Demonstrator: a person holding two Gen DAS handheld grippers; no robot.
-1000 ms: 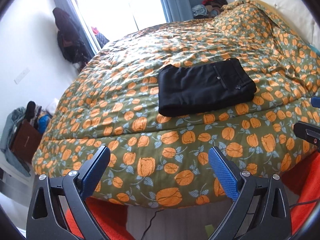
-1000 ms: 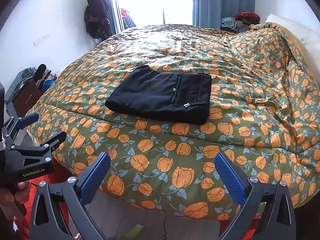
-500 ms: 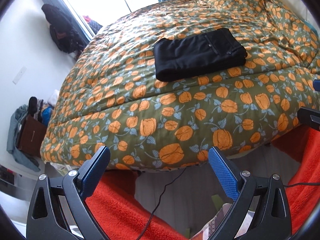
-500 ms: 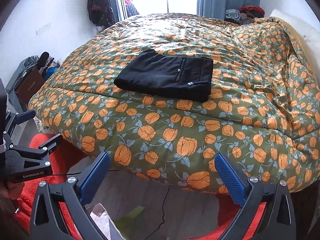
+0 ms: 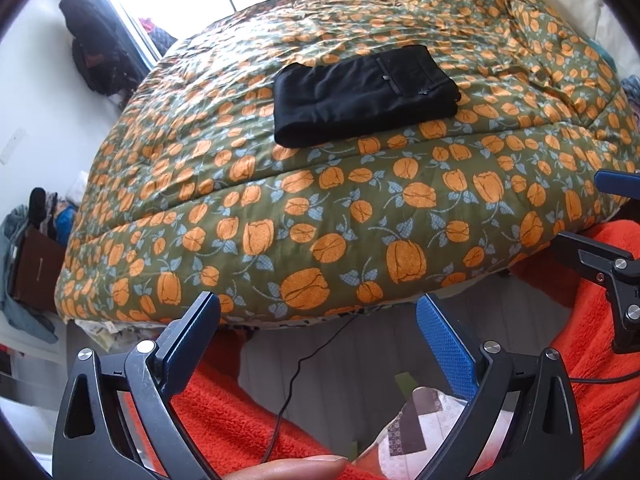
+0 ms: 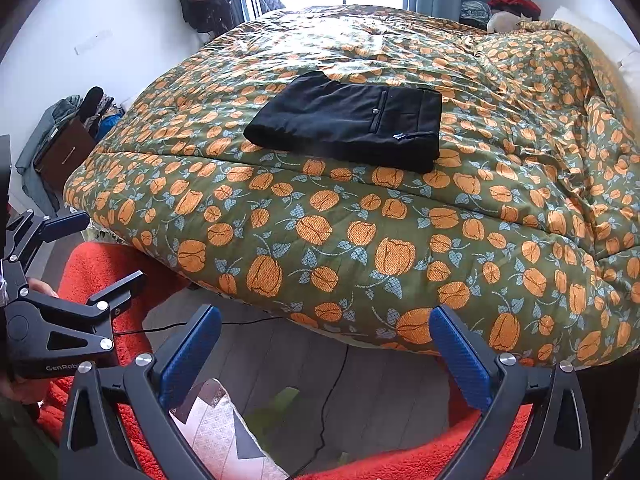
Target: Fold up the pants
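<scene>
The black pants (image 5: 360, 94) lie folded into a neat rectangle on the flowered quilt (image 5: 360, 216), back pocket up; they also show in the right wrist view (image 6: 352, 120). My left gripper (image 5: 316, 332) is open and empty, held below the bed's near edge, well short of the pants. My right gripper (image 6: 324, 344) is also open and empty, off the bed over the floor. Each gripper shows at the edge of the other's view: the right one (image 5: 600, 224), the left one (image 6: 88, 248).
Orange fuzzy fabric (image 5: 240, 412) covers the near foreground, with a patterned cushion (image 6: 216, 424) and a black cable (image 5: 304, 364) on the grey floor. Clothes and a brown box (image 6: 64, 148) sit left of the bed. Window and curtains at the back.
Both grippers have pulled back and down away from the bed, so the pants sit farther off and the floor and orange fabric now fill the foreground. The pants have not moved.
</scene>
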